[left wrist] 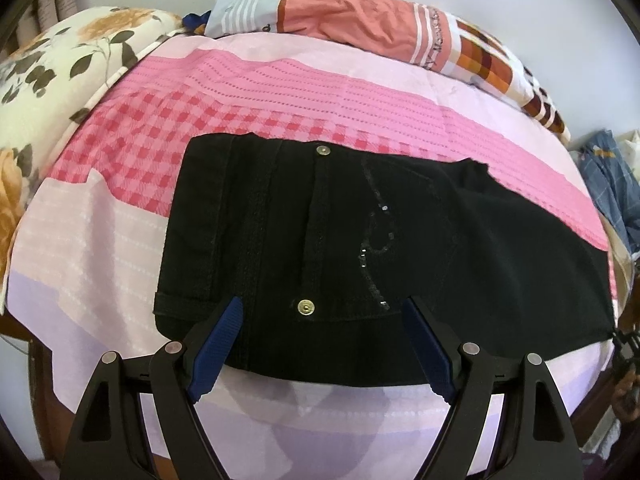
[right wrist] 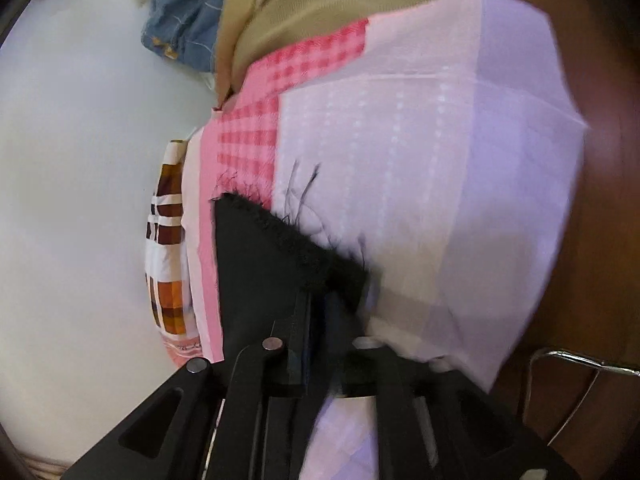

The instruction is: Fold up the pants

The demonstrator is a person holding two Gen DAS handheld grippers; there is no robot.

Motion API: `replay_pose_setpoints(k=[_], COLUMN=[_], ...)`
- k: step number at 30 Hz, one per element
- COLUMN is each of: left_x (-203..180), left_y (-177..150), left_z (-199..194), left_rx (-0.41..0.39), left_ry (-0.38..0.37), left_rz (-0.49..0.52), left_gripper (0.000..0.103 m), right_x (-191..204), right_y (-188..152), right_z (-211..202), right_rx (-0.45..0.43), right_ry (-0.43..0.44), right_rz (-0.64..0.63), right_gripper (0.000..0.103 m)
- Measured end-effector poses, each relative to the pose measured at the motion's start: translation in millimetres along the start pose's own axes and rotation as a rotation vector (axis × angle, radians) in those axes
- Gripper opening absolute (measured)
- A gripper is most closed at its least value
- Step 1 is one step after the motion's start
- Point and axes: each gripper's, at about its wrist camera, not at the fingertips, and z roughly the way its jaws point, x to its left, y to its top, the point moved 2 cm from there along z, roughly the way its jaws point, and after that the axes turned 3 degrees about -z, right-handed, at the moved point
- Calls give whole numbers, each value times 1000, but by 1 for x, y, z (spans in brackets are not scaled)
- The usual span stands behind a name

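Black pants (left wrist: 360,232) lie folded across a pink patchwork bed sheet (left wrist: 100,240), with metal buttons and a sequin pattern facing up. My left gripper (left wrist: 324,320) hovers over their near edge, jaws wide apart, blue pads (left wrist: 218,344) on either side of the lower button and nothing pinched. In the right wrist view the frayed hem of a pant leg (right wrist: 280,248) lies on the sheet and reaches over the tips of my right gripper (right wrist: 336,300). Its jaws stand a narrow slit apart, blurred, with the hem's edge at the tips.
A floral pillow (left wrist: 48,92) sits at the bed's far left, and an orange-and-white checked quilt (left wrist: 400,24) runs along the far side. Blue clothing (left wrist: 608,192) hangs off to the right. A brown wooden bed frame (right wrist: 592,240) and a metal chair rail (right wrist: 580,358) are at the right.
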Motion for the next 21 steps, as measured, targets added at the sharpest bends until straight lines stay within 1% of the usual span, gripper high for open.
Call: replay_pose_setpoints(k=[1,2,3,4,5,7,9,11,12,16,17,19,20,21], left_x=[-1,-2,-2,-3,-5,-8,-11,-11,-10,-7,-6,-4,-4,-3], left_y=[-2,-2,-3,-4,-4,-5,-6,-8,-10,-13,-13,-15,-16,-16], left_z=[-3,-4,-6,-6,-6,-4,-4,-7,-9,-8,-6,-3,-1,0], left_rx=[-10,-16,-22,-21,-17,-9,-7,-13,-20,-15,-10,4,10,17], left_ry=[-11,-17,-26,-33,-46,-71,-83,-98,-107,-123,-127,-132,-135,-140], left_rz=[-4,-5,-9,-12,-17,-24,-26,-32,-37,-60,-67,-80,-85,-92], left_gripper=[82,82,82,82,82,82,82,82,82,82,82,82,82,82], right_x=[12,27,39,48,53,56,48,42,40,40,41,42,42,41], right_y=[-10,-24,-38,-50,-60,-75,-86,-90,-90,-89,-91,-96,-97,-98], right_z=[4,13,24,37,49,71,88,96,98,105,106,104,101,101], right_rx=[39,104,168,233,276,337,368,382,371,366,368,378,375,372], right_ry=[37,87,113,131,137,139,95,93,77,75,82,85,85,78], right_rz=[-35,-68,-99,-123,-133,-136,-117,-90,-97,-93,-89,-83,-81,-80], right_gripper=[14,14,14,14,14,14,14,14,14,16,18,27,30,31])
